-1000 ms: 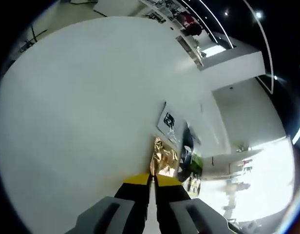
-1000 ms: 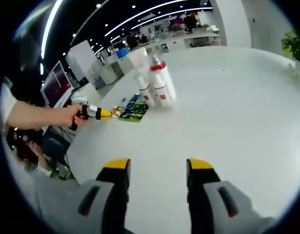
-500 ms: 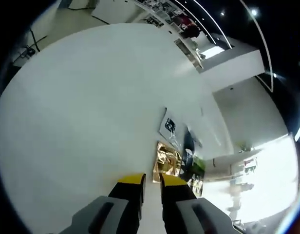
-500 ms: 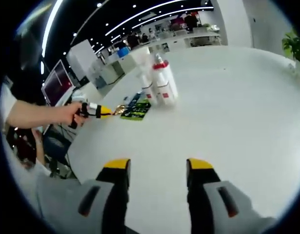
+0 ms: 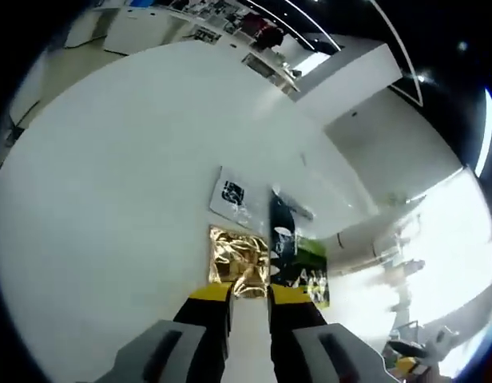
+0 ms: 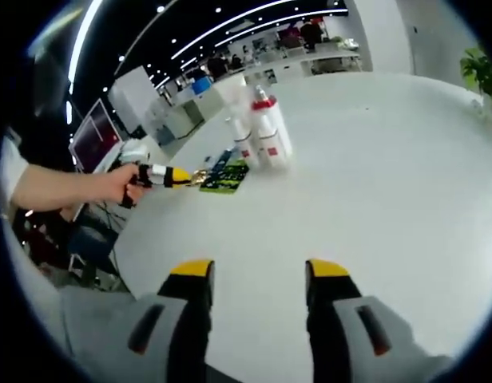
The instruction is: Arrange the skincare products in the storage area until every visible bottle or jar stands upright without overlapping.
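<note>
Lying flat: four sachets; two bottles upright; both hand-held grippers apart

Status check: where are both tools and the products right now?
Left tool open, at gold sachet. Right tool open, empty, above table. White bottles upright beside flat sachets. Nothing blocking.

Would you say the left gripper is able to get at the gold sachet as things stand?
Probably yes. The left gripper sits right at the near edge of the gold sachet, fingers slightly parted, with nothing between them; the sachet lies flat on the white table, so pinching may be fiddly.
</note>
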A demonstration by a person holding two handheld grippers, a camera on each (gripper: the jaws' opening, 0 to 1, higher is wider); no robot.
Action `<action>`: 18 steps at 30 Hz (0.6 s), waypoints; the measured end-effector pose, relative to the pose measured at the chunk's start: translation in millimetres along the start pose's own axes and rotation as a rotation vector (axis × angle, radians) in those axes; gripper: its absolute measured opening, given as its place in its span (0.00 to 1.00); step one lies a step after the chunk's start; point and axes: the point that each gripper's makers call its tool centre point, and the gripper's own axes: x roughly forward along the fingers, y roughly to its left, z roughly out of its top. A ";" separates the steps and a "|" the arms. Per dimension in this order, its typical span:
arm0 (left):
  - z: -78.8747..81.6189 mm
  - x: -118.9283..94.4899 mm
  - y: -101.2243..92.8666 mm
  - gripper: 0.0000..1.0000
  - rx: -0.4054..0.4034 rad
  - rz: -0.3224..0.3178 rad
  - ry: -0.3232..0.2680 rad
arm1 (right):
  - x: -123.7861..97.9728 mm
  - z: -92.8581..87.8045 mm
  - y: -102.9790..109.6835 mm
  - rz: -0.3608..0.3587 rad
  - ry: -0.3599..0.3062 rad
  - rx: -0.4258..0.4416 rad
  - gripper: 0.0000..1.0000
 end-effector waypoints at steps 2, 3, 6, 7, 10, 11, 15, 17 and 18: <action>2.8 -3.5 -2.1 0.17 -0.030 -0.006 -0.014 | -1.2 -2.0 -2.0 -0.004 0.003 0.006 0.48; 3.2 -4.2 -1.8 0.17 -0.031 -0.008 -0.015 | -1.7 -2.4 -2.4 -0.004 0.003 0.008 0.48; 5.5 -5.7 3.8 0.17 -0.007 0.005 0.000 | -1.4 -4.9 -4.1 -0.005 0.007 0.014 0.48; 5.8 -6.2 4.5 0.17 -0.006 0.005 0.001 | -1.3 -5.1 -4.3 -0.005 0.007 0.014 0.47; 8.1 -9.0 7.9 0.18 -0.012 0.015 -0.004 | 0.4 -6.4 -3.6 -0.001 0.011 0.019 0.47; 9.3 -9.9 8.4 0.19 -0.018 0.014 -0.007 | 1.4 -6.7 -2.8 0.001 0.012 0.017 0.47; 4.2 -8.5 5.3 0.19 -0.012 0.011 0.014 | 3.2 -6.8 0.6 0.010 0.016 0.014 0.47; 10.2 -8.7 0.1 0.19 0.082 0.016 -0.017 | 3.3 -7.1 1.9 0.012 0.018 0.010 0.47; 13.1 -8.7 -4.6 0.18 0.123 0.004 -0.031 | 3.2 -7.3 2.2 0.014 0.019 0.009 0.47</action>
